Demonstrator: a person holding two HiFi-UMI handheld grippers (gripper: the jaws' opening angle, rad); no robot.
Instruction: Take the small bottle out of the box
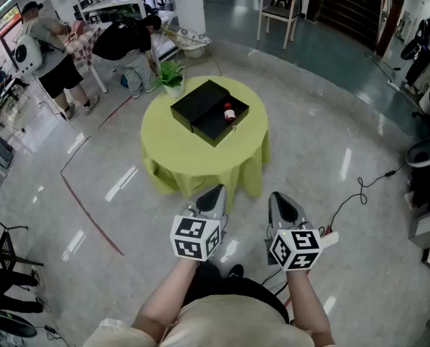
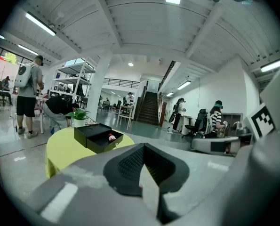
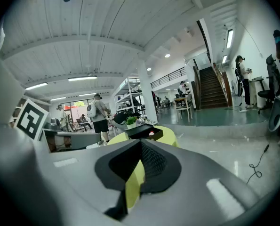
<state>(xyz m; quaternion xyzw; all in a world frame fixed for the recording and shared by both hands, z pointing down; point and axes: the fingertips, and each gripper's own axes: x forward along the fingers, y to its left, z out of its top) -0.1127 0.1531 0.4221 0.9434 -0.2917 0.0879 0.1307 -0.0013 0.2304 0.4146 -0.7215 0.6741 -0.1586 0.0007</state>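
A round table (image 1: 200, 161) with a yellow-green cloth stands a few steps ahead. On it lies an open black box (image 1: 216, 123), its lid (image 1: 198, 100) set beside it. Inside the box is a small bottle (image 1: 229, 112) with a red cap. My left gripper (image 1: 213, 192) and right gripper (image 1: 280, 197) are held side by side close to my body, well short of the table, both shut and empty. The left gripper view has the left gripper (image 2: 143, 147) aimed at the box (image 2: 96, 136) and bottle (image 2: 111, 137). The right gripper (image 3: 140, 142) likewise faces the box (image 3: 142, 131).
A potted plant (image 1: 172, 76) stands at the table's far left edge. Two people (image 1: 124, 45) bend over shelving at the back left. A wooden chair (image 1: 278, 14) stands behind. A black cable (image 1: 359, 190) trails on the floor at right, and a red line (image 1: 92, 219) crosses it at left.
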